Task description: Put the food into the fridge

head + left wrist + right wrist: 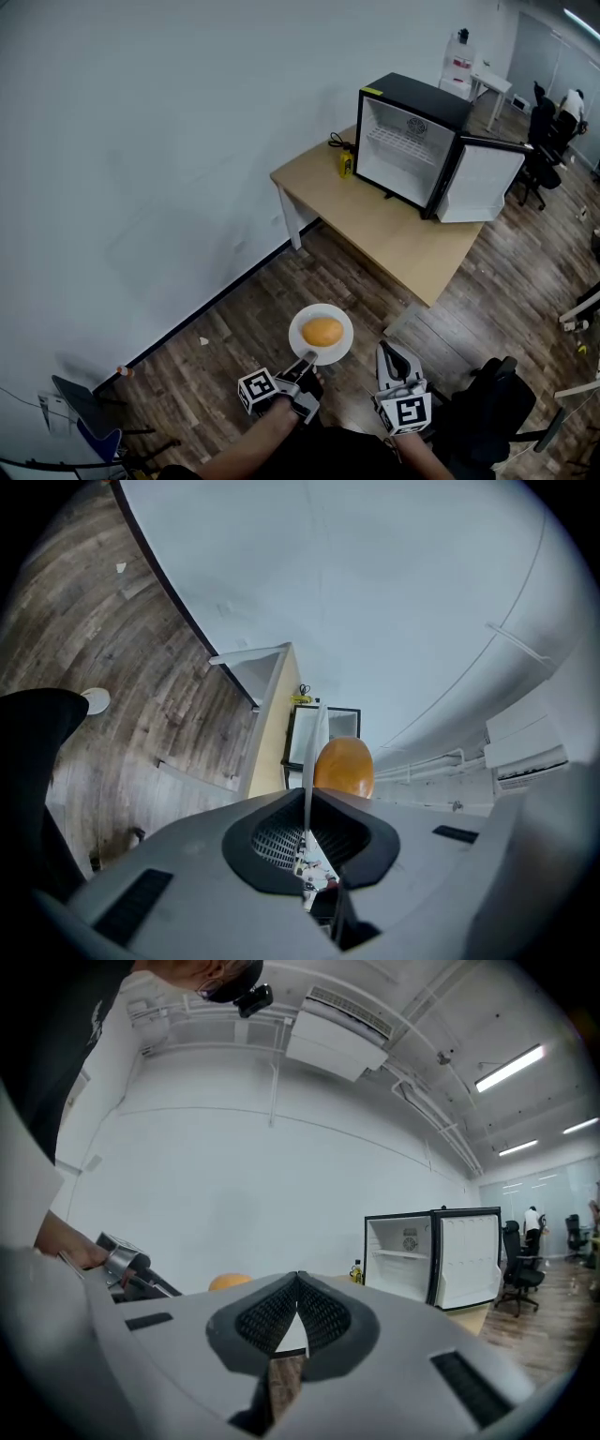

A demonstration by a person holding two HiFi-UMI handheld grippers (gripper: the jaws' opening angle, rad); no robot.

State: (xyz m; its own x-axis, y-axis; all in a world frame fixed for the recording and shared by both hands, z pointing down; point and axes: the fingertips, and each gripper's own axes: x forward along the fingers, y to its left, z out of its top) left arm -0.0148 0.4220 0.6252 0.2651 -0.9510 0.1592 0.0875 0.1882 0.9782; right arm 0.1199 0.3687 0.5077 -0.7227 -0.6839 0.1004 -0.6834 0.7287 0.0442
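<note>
Food (322, 330) – orange, round – sits mid plate (342, 349), held above floor (234, 347), well apart from fridge (412, 141). L gripper (305, 362) jaws pinch plate rim, near edge. R gripper (389, 356) just right of plate, jaws pressed together, nothing btwn. Fridge on table (394, 244) – door (478, 183) open.

I take this for an office: plain white walls (141, 141), wood-plank flooring (244, 319), swivel chairs (541, 122) at desks far off, strip lights (511, 1066) and a wall air conditioner (337, 1035) overhead, and a mini fridge (412, 141) on the far end of a pale tabletop (394, 234).
</note>
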